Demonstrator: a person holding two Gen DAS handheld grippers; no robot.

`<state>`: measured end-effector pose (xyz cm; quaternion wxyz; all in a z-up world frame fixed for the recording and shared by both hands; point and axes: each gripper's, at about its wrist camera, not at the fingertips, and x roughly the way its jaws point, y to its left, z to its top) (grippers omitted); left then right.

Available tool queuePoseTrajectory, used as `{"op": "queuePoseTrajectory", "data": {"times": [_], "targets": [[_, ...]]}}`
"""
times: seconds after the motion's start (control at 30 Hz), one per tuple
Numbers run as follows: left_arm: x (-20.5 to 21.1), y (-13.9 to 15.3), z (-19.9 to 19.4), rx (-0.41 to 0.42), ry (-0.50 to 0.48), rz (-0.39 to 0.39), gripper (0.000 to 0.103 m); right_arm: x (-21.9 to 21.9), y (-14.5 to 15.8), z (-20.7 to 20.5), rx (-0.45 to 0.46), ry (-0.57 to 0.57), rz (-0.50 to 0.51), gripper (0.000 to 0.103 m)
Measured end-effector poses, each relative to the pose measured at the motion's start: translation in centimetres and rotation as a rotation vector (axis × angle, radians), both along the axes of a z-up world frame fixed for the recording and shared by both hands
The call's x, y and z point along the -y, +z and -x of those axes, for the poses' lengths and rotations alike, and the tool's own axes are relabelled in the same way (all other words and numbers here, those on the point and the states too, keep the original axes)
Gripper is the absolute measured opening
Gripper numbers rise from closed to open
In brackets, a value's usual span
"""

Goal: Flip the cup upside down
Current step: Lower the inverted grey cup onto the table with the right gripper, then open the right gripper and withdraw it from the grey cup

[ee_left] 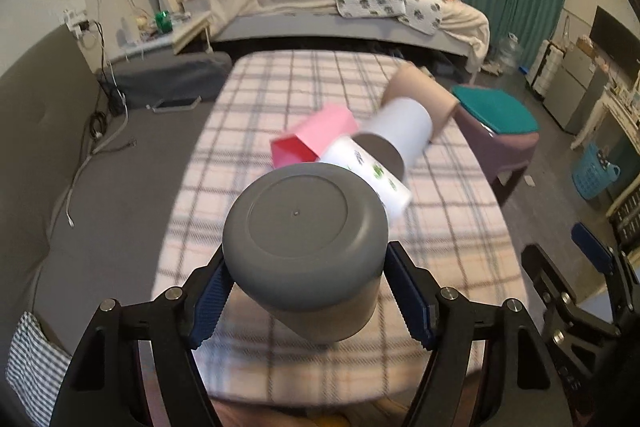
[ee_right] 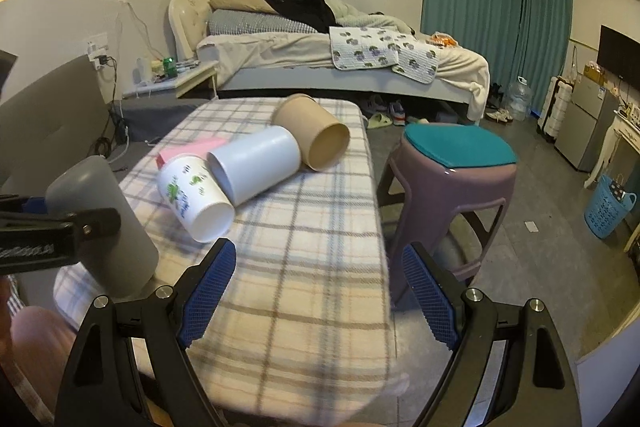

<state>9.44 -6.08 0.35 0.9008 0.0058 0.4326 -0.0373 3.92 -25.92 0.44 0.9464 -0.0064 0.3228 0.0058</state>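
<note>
Grey cup (ee_left: 306,239) is clamped between the left gripper (ee_left: 308,291) pads, base up and tilted toward the camera, just above the near end of the plaid-covered table (ee_right: 304,267). Right gripper (ee_right: 318,291) — jaws wide, nothing between them, above the table's near right edge. Further back, four cups lie on their sides: printed white cup (ee_right: 192,195), plain white cup (ee_right: 256,169), brown paper cup (ee_right: 312,131), pink cup (ee_left: 316,139). Purple stool (ee_right: 452,183) stands beside the table.

Toppled cups (ee_right: 256,167) beyond bare near cloth (ee_right: 304,267)
</note>
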Motion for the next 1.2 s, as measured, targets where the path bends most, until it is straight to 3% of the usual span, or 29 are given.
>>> {"op": "queuePoseTrajectory", "data": {"times": [0.1, 0.2, 0.33, 0.5, 0.7, 0.87, 1.2], "targets": [[0.0, -0.6, -0.5, 0.041, 0.003, -0.019, 0.075, -0.6, -0.1, -0.3, 0.01, 0.005, -0.02, 0.085], [0.1, -1.5, -0.7, 0.073, 0.002, 0.018, 0.075, -1.2, -0.7, -0.7, 0.0, 0.017, -0.015, 0.085], [0.7, -3.4, -1.3, 0.051, -0.015, 0.023, 0.075, -1.4, -1.6, -1.2, -0.034, 0.018, -0.016, 0.085], [1.7, -3.7, -1.1, 0.085, -0.046, -0.019, 0.075, -0.7, -2.3, -1.7, -0.059, 0.002, -0.035, 0.085], [2.1, -4.1, -1.3, 0.07, -0.058, -0.021, 0.076, -0.3, -2.7, -2.0, -0.077, -0.017, -0.063, 0.085], [2.7, -4.0, -1.3, 0.064, -0.054, -0.057, 0.082, -0.1, -2.8, -2.1, -0.085, -0.02, -0.063, 0.085], [2.0, -0.4, 0.1, 0.16, -0.046, -0.009, 0.082, 1.2, -1.8, -0.8, -0.048, -0.059, -0.113, 0.085]]}}
